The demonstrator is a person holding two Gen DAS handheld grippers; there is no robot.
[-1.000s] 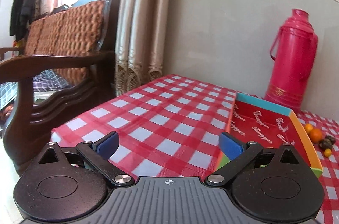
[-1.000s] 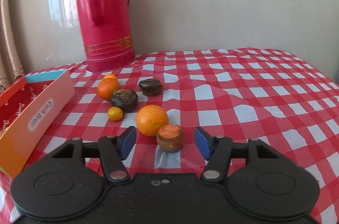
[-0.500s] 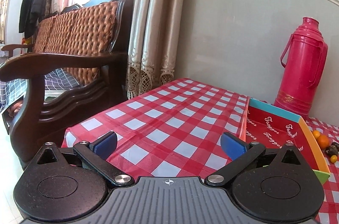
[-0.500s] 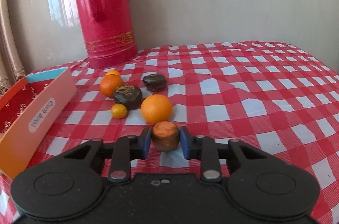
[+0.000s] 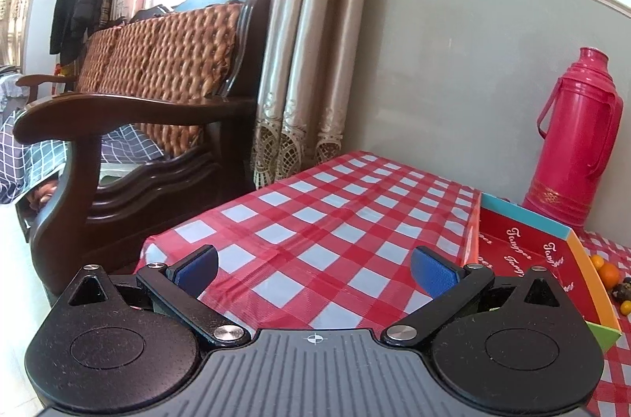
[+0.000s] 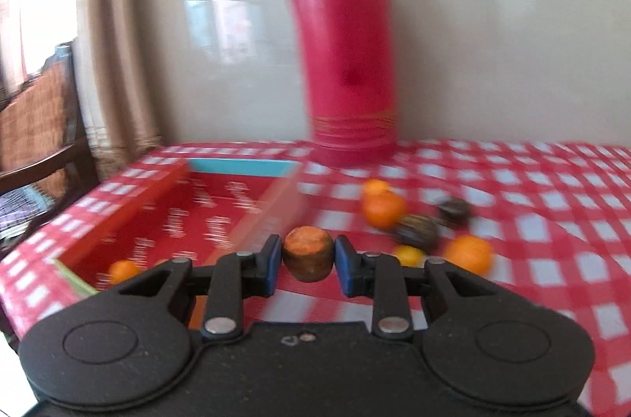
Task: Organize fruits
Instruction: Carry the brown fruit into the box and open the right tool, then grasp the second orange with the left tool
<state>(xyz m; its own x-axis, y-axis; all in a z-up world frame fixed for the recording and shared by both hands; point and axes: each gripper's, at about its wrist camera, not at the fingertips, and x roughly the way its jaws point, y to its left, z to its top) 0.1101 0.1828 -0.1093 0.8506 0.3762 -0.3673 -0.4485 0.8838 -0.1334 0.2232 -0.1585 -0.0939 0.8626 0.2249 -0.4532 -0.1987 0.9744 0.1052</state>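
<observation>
My right gripper point(image 6: 308, 261) is shut on a brown fruit with an orange cut top point(image 6: 308, 253) and holds it above the cloth, just right of the red box point(image 6: 197, 215). The view is blurred. A small orange point(image 6: 123, 270) lies in the box. Several fruits lie on the cloth to the right: oranges point(image 6: 383, 208) point(image 6: 469, 253), a small yellow one point(image 6: 410, 255) and two dark ones point(image 6: 417, 237). My left gripper point(image 5: 313, 273) is open and empty over the table's left end. The box point(image 5: 524, 251) and fruits point(image 5: 609, 273) show at its right.
A tall red thermos point(image 6: 347, 58) stands against the wall behind the fruits, also in the left wrist view point(image 5: 577, 141). A wooden sofa point(image 5: 118, 125) and curtain point(image 5: 311, 62) stand left of the table. The table's left edge is near my left gripper.
My right gripper closed on the brown fruit, lifted it and swung left toward the red box. My left gripper drew back and tilted up a little, still open.
</observation>
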